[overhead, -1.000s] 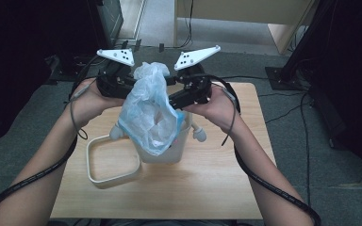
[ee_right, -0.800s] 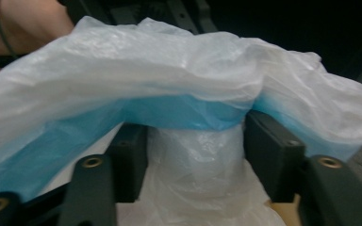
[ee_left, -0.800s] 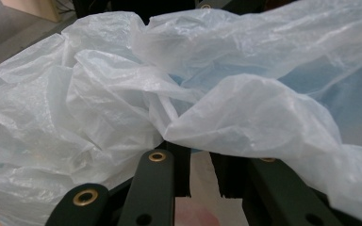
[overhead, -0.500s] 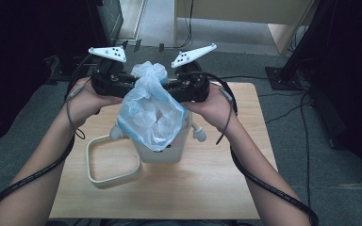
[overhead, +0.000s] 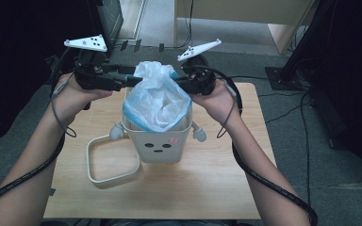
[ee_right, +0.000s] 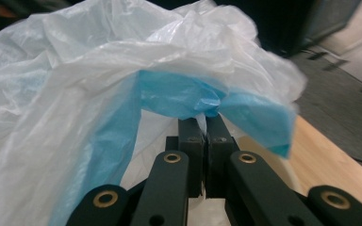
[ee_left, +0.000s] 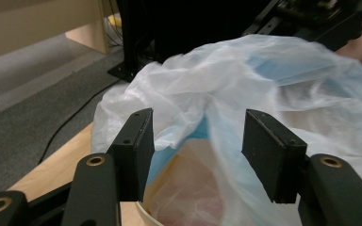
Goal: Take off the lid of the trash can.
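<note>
The blue-and-white plastic bag (overhead: 156, 96) sits in a cream bin with a drawn face (overhead: 162, 143) on the wooden table (overhead: 207, 188), its top bunched above the rim; the right gripper (ee_right: 206, 136) is clenched on the bag's blue edge; the left gripper (ee_left: 195, 141) has just been opening, its jaws apart with the bag between them, unpressed; a cream ring frame (overhead: 111, 160) lies just beside the bin.
</note>
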Motion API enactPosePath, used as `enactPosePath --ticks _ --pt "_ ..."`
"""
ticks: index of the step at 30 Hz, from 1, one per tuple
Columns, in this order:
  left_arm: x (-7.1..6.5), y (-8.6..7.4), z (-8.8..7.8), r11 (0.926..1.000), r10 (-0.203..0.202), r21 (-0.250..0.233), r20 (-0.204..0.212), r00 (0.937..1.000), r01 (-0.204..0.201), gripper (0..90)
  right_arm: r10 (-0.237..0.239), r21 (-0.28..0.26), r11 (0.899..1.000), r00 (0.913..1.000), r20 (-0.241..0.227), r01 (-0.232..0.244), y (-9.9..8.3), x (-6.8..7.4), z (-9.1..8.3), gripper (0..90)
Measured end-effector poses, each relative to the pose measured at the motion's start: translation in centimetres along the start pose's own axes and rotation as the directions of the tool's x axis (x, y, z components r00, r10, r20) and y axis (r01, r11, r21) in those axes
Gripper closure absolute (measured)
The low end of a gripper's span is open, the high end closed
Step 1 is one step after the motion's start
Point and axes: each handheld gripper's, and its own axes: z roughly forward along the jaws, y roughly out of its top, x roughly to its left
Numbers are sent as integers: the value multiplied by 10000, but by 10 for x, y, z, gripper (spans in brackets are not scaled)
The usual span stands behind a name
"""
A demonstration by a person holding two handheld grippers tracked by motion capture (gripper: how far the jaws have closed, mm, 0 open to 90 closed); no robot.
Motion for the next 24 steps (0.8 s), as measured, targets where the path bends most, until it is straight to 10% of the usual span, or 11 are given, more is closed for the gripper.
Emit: enactPosePath --ticks 9,24 --pt "-18 9 16 9993 374 87 201 9991 -376 357 598 229 9977 9902 1263 -632 9 -5 11 896" --pt "-18 -3 68 9913 273 1286 80 9996 -281 308 1531 -950 9840 9881 154 -1510 24 -1 5 899"
